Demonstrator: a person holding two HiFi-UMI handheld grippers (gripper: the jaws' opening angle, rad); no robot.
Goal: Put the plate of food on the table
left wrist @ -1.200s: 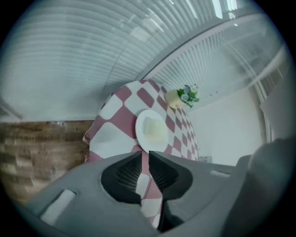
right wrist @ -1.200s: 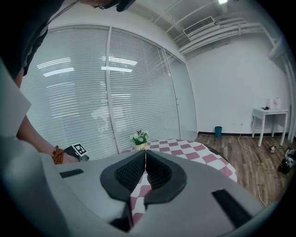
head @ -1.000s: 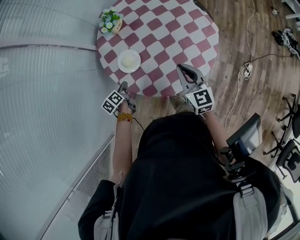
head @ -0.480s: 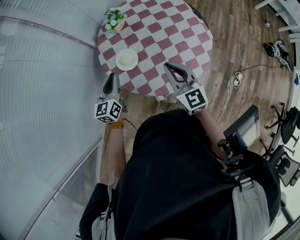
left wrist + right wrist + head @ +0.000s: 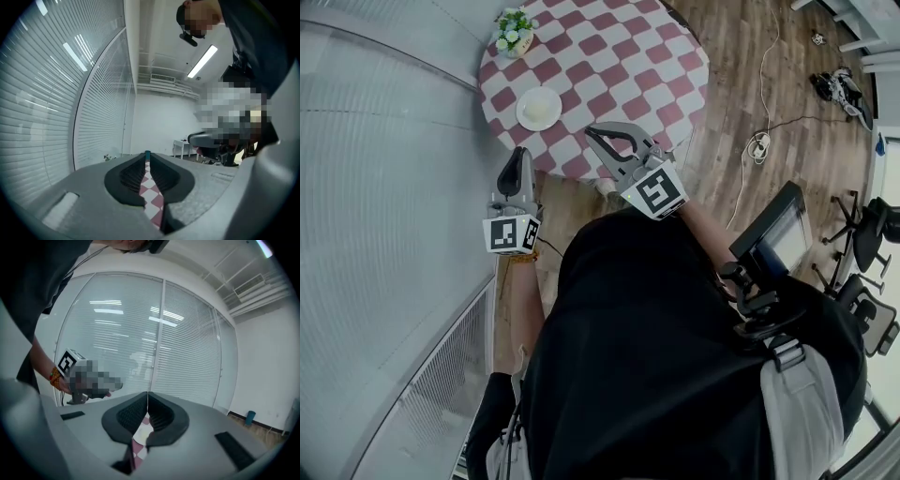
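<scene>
A white plate of pale food (image 5: 539,108) rests on the round table with a red-and-white checked cloth (image 5: 619,66), near its left edge. Both grippers hang off the table's near edge, apart from the plate. My left gripper (image 5: 525,153) is shut and empty, pointing toward the table; in the left gripper view (image 5: 147,154) its tips meet, with checked cloth (image 5: 152,199) showing below. My right gripper (image 5: 592,131) is also shut and empty, its tips just over the table's near rim. The jaws meet in the right gripper view (image 5: 147,393).
A small pot of flowers (image 5: 514,31) stands at the table's far left. A curved glass wall with blinds (image 5: 384,187) runs along the left. Cables and a white power strip (image 5: 759,145) lie on the wooden floor to the right, with office chairs (image 5: 872,234) beyond.
Both grippers have drawn back from the table's edge toward the person and risen toward the camera. The plate has stayed where it was on the table.
</scene>
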